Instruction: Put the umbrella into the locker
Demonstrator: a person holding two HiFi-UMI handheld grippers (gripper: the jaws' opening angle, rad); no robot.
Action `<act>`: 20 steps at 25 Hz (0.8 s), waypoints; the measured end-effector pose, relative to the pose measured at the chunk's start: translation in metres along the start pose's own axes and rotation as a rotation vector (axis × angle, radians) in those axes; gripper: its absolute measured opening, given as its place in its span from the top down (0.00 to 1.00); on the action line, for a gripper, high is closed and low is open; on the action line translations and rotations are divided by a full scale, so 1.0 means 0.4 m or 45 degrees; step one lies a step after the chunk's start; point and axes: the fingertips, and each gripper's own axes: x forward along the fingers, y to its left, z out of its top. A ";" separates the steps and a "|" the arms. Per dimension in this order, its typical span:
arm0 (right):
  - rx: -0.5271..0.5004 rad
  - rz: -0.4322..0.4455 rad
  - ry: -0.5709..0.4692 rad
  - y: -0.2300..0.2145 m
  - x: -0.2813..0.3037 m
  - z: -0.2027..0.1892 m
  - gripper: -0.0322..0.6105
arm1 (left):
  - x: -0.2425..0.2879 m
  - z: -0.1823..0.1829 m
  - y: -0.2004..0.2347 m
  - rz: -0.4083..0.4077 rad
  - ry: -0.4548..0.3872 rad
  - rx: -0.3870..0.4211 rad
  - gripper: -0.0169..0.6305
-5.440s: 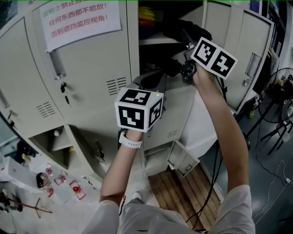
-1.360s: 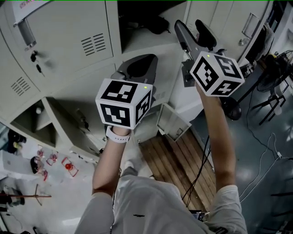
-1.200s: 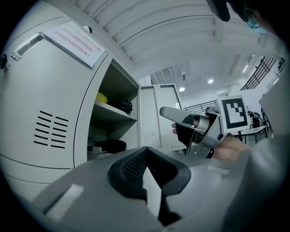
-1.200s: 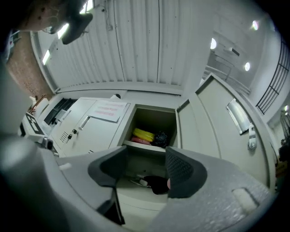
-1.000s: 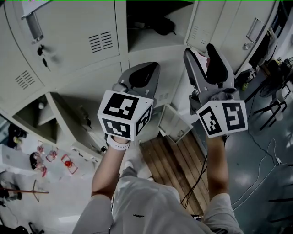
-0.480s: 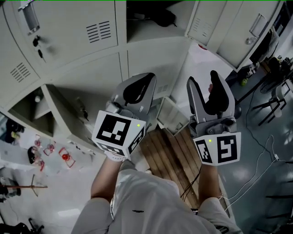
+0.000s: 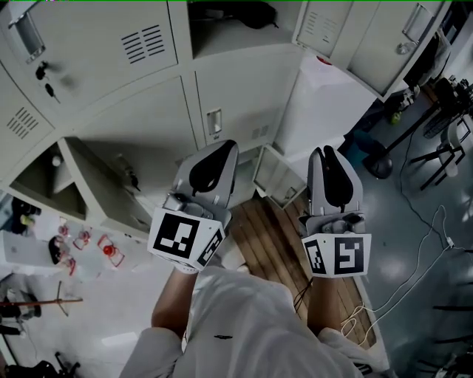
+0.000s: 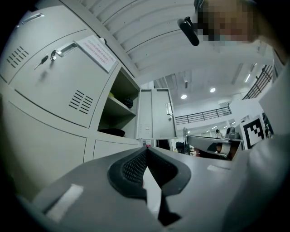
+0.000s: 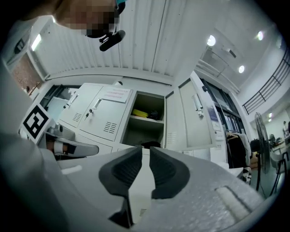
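1. The umbrella (image 7: 247, 11) looks to be the dark bundle lying on the lower shelf of the open locker (image 7: 236, 44). It is too dark in there to tell whether any of it sticks out past the shelf edge.
2. The locker's door (image 7: 325, 33) stands swung wide to the right. The lockers beside and below it are shut.
3. Both tools hang low in front of the lockers, well apart from the umbrella and touching nothing.
4. The left tool (image 8: 146, 152) has its tips pressed together and is empty.
5. The right tool (image 9: 146, 156) has just been closing. Its pads are all but together with only a thin slit left, and nothing is in it.
6. I'd say the umbrella is already in, so what remains is at most shutting the door.
7. To do that well, first check that the bundle lies fully behind the door line.
8. Then push the flat of the door near its free edge with closed tips, slowly.
9. Mind the wooden pallet (image 7: 281, 244) and the cables on the floor underfoot.
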 end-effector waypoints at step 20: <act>0.066 -0.142 0.214 -0.027 -0.055 -0.174 0.96 | -0.102 -0.149 0.026 0.114 0.117 -0.103 0.95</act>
